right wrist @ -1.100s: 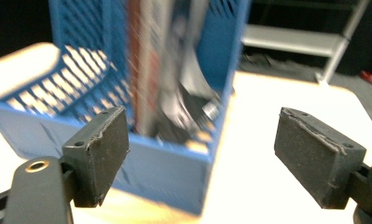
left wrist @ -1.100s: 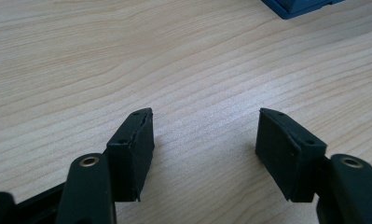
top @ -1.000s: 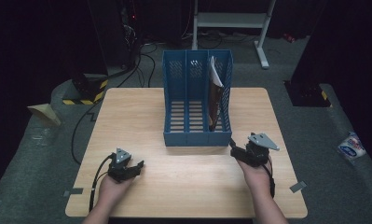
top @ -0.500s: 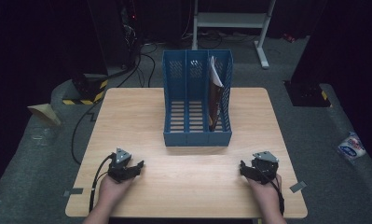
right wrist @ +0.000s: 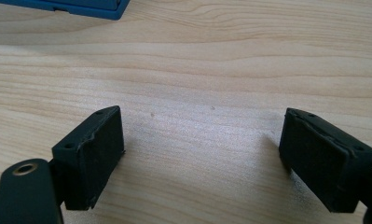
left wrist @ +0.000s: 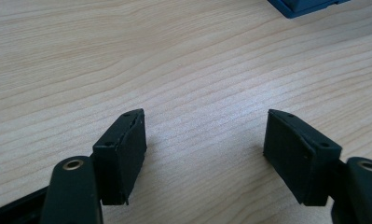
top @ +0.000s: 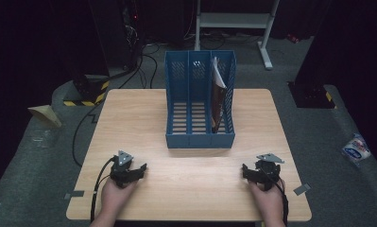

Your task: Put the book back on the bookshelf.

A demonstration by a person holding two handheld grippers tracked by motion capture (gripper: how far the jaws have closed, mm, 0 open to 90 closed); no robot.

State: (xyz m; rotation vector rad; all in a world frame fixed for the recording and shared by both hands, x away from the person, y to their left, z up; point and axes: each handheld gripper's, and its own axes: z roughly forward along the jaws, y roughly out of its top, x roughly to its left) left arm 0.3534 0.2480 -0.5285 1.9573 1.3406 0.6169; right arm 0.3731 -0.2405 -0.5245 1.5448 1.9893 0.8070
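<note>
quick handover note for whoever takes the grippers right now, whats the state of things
Left gripper: open, nothing between the jaws, which have just opened wider; it rests on the light wooden table near the front left.
Right gripper: open, empty, resting near the front right.
Blue plastic three-slot file holder: upright at the table's middle.
Thin brown-covered booklet: stands in the holder's right slot, leaning slightly.
Done: the booklet appears filed.
Left: nothing obvious; the other two slots are empty.

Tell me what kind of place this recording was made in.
Probably a lab or recording studio, not a home: a lone wooden table on grey floor, dark equipment with trailing cables behind it, hazard tape, and a blue file rack staged centrally.
</note>
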